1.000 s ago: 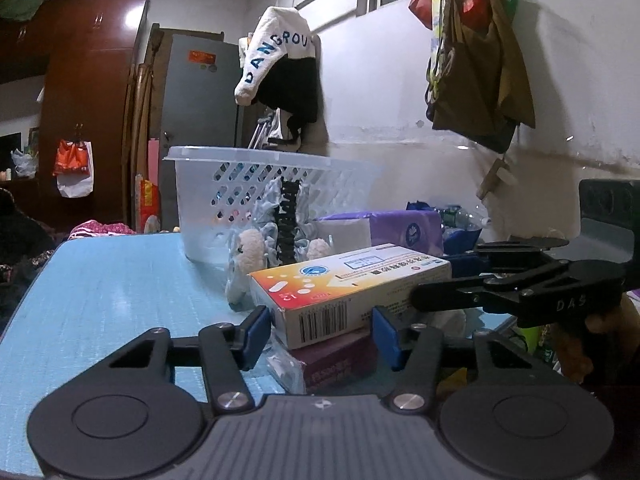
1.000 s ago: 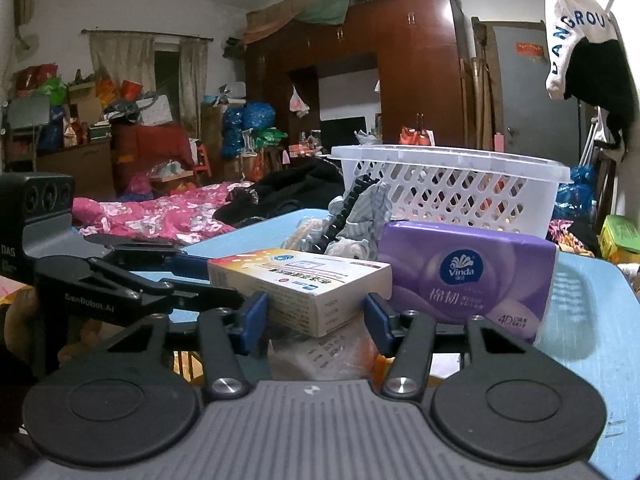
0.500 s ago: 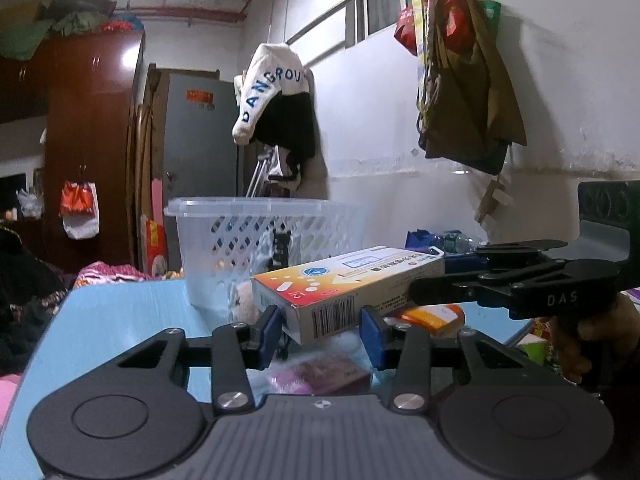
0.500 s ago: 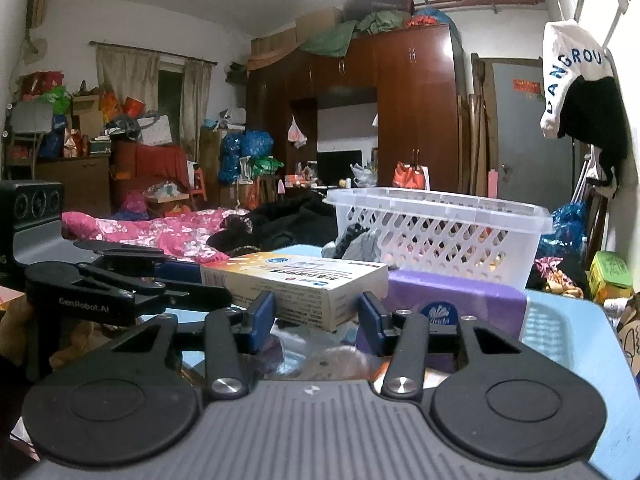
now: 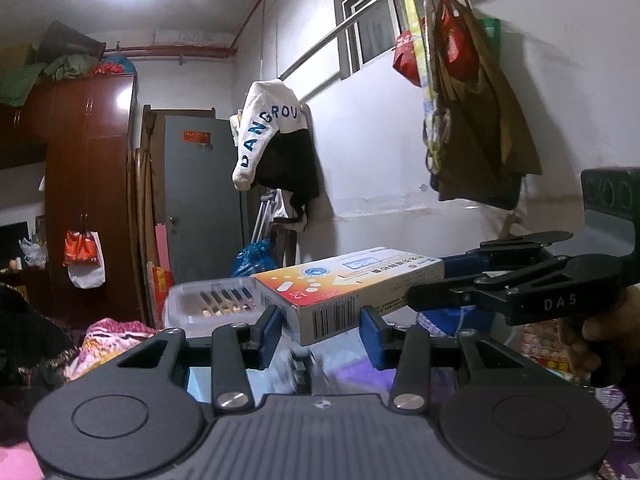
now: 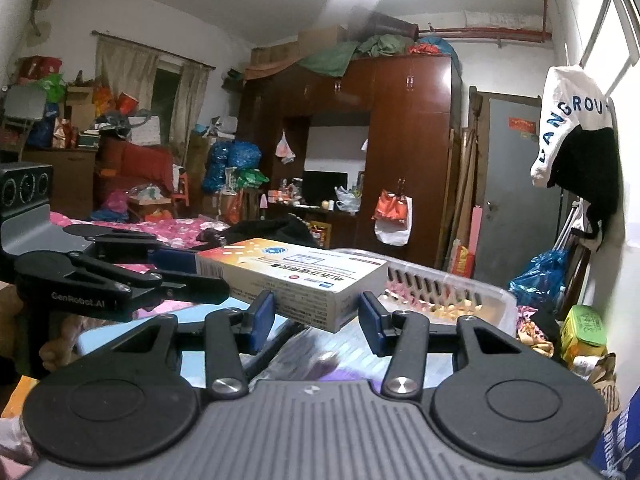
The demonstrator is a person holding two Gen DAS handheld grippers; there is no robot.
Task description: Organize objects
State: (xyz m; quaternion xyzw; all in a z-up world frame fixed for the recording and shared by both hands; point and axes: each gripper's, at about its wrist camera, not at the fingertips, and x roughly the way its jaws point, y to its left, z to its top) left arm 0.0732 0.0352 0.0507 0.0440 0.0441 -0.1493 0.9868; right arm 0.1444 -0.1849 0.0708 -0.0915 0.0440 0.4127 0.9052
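Both hand-held grippers have raised the white-and-orange cardboard medicine box point(image 5: 344, 286) off the desk, each clamped on one end, levelling it toward the white slotted plastic basket point(image 6: 448, 284) at one o'clock.

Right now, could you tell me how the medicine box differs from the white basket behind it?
The medicine box is closed, solid printed card; the white basket is open-topped slotted plastic. The medicine box is held up, clamped at opposite ends by the left tongs and right tongs, whose jaws have just been closing; the white basket sits lower, gripped by neither. The box shows a barcode; the basket shows items inside. Both are rectangular.
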